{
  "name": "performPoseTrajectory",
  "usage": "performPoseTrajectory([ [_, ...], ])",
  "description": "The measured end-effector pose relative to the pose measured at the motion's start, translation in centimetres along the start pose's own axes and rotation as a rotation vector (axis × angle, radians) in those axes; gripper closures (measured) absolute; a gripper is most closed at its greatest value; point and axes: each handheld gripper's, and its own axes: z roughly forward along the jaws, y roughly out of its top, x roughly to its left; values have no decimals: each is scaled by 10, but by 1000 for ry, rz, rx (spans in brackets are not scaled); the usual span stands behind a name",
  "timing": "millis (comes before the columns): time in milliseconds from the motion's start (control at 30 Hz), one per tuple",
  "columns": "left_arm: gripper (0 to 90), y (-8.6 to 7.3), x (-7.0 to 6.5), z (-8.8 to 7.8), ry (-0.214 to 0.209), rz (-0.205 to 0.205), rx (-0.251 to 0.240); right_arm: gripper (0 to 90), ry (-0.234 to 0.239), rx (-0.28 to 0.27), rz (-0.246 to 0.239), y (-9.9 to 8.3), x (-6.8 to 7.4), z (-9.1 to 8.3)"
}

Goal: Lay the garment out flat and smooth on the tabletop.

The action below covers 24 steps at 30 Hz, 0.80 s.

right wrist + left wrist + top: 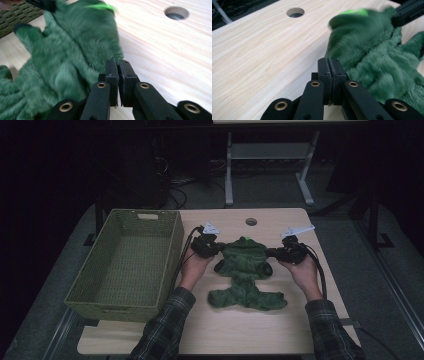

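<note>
Jaws of both grippers — left gripper point(214, 247), right gripper point(274, 253) — pinch one green fleece garment point(246, 272) beside one basket point(131, 265).

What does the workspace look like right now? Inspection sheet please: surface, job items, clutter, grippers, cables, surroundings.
Surface: light wood table with a round hole near the far edge.
Job's things: green fuzzy garment spread mid-table, upper part lifted between the grippers; woven green basket at the table's left, nothing seen inside.
Clutter: nothing seen.
Grippers: left gripper shut on the garment's edge; right gripper shut on the opposite edge.
Cables: one trails from each gripper along the forearm.
Surroundings: dark room, a grey table frame and loose floor cables behind.
</note>
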Motion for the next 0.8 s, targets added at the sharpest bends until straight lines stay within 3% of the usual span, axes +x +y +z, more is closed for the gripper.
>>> performPoseTrajectory([
  [133,889,-12,1,14,13,-11,16,880,-11,22,54,-15,-9,5],
  [233,891,-22,3,29,4,-35,37,895,-49,51,86,-26,-17,16],
  [567,890,-34,10,58,14,-17,62,900,-96,86,94,-32,-24,34],
  [800,891,-23,16,68,32,-14,62,900,-153,89,69,-25,-28,39],
])
